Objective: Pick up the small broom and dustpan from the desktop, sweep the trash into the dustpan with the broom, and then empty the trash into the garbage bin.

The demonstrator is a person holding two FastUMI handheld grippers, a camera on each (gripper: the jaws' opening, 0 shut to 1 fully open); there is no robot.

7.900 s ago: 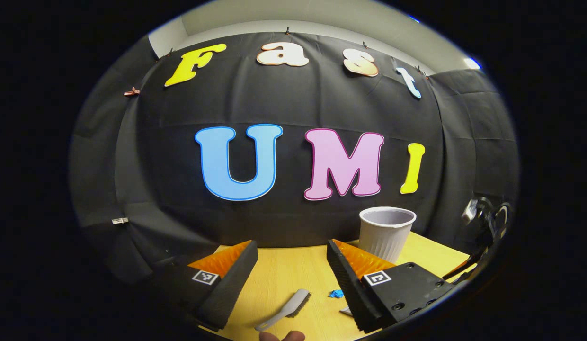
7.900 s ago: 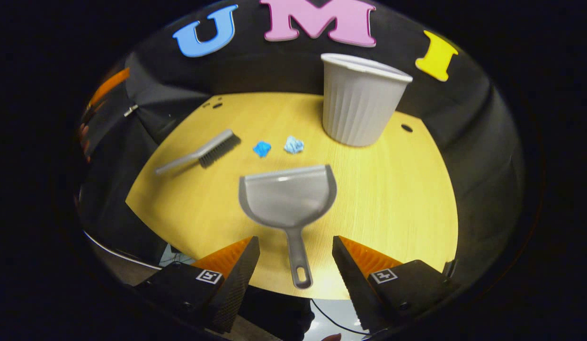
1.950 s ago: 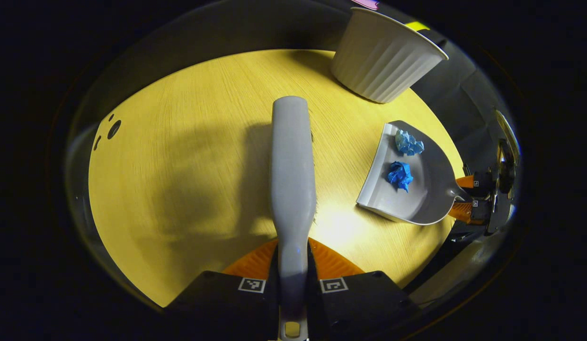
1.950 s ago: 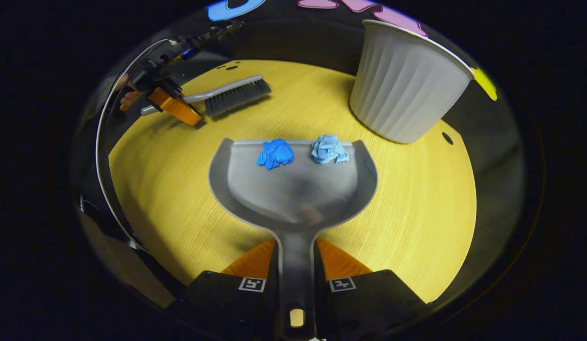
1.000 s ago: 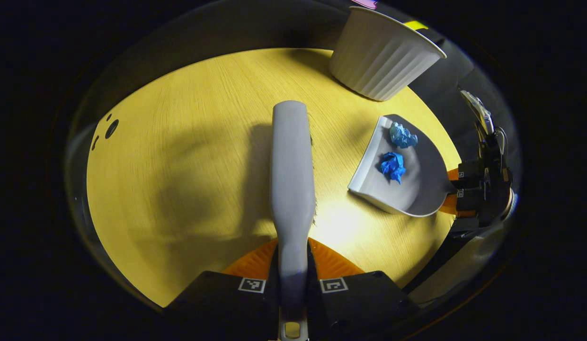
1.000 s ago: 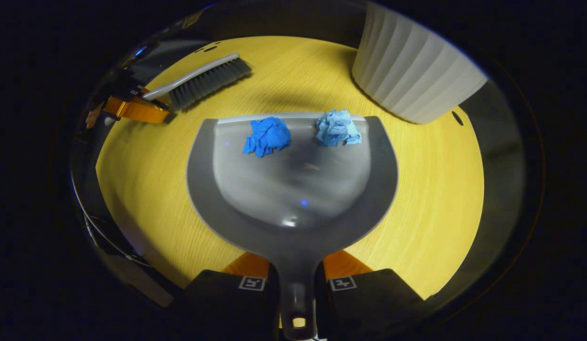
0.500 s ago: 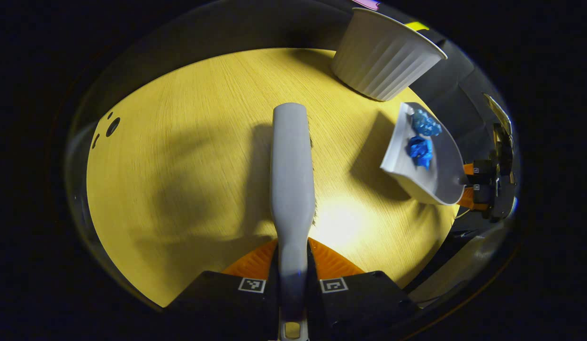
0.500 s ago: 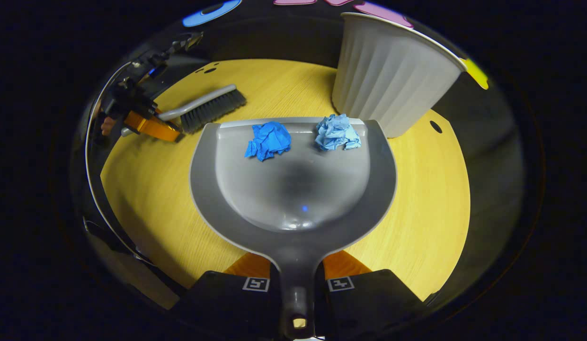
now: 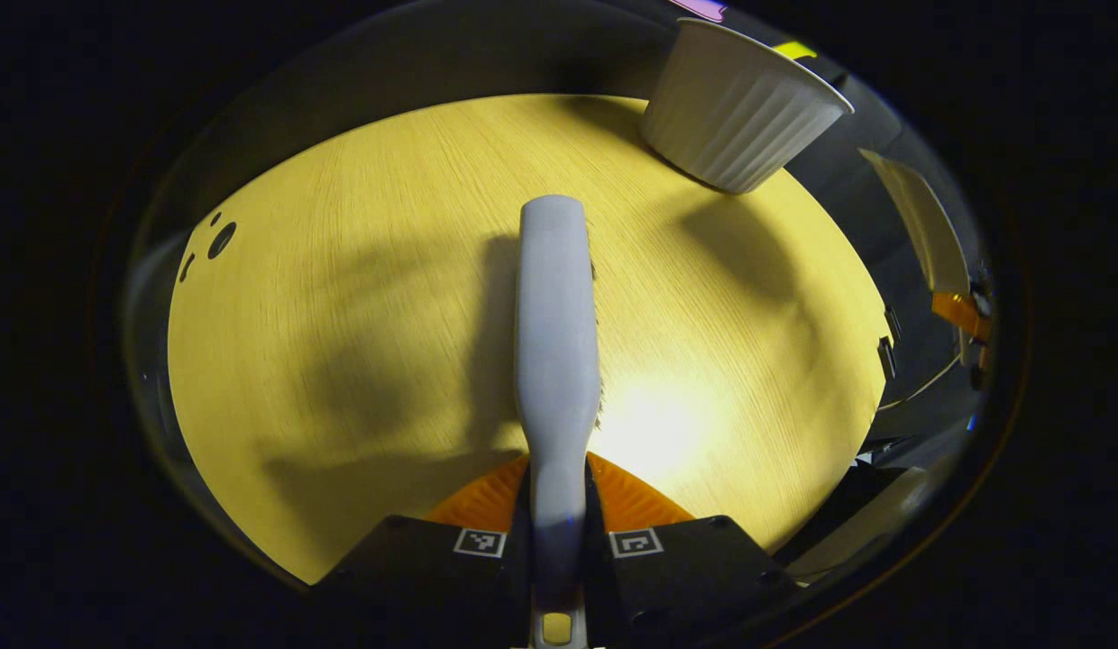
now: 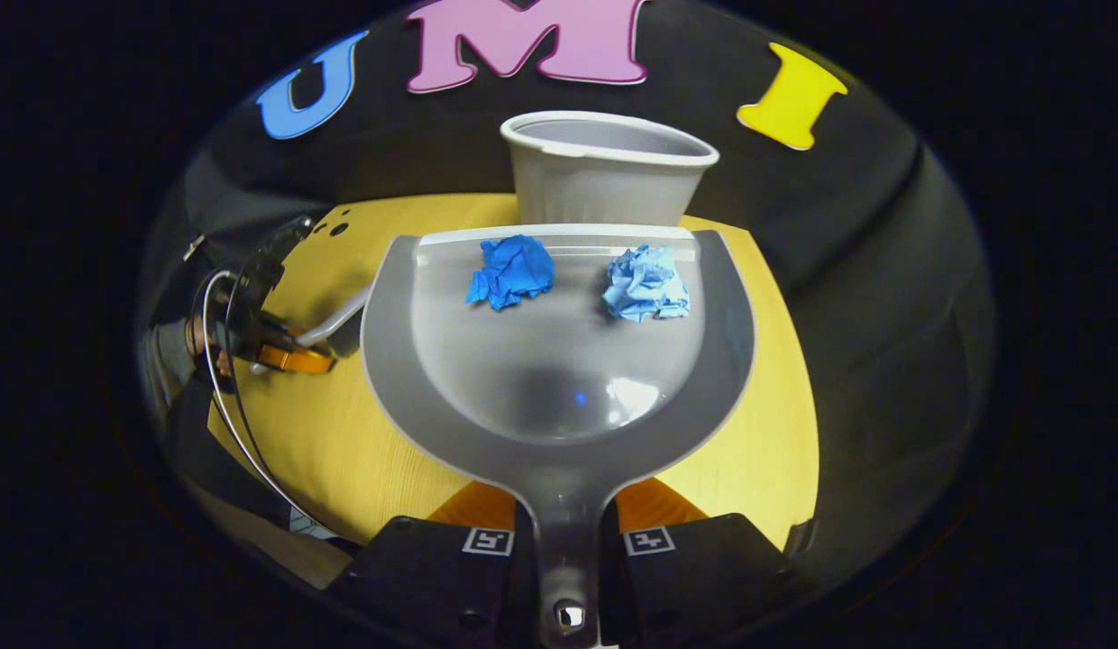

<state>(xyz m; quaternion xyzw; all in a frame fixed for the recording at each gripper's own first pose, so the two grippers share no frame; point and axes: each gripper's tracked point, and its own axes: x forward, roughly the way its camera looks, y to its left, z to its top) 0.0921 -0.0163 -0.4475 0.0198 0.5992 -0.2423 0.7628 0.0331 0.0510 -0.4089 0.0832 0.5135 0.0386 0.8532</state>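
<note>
My right gripper (image 10: 566,532) is shut on the handle of the grey dustpan (image 10: 559,379), held level above the table. Two crumpled paper scraps lie near its front lip: a dark blue one (image 10: 511,270) and a light blue one (image 10: 646,285). The white ribbed bin (image 10: 604,171) stands just beyond the lip. My left gripper (image 9: 557,532) is shut on the grey broom (image 9: 555,342), which points across the table. In the left gripper view the raised dustpan (image 9: 920,225) shows edge-on at the far right, right of the bin (image 9: 739,108).
The yellow wooden table (image 9: 361,297) spreads under the broom, with small holes (image 9: 220,240) near its left edge. In the right gripper view the left gripper (image 10: 284,359) and a hand sit at the table's left side.
The right gripper lifted the dustpan off the table and raised it with both scraps toward the bin's rim. The left gripper and broom stayed in place.
</note>
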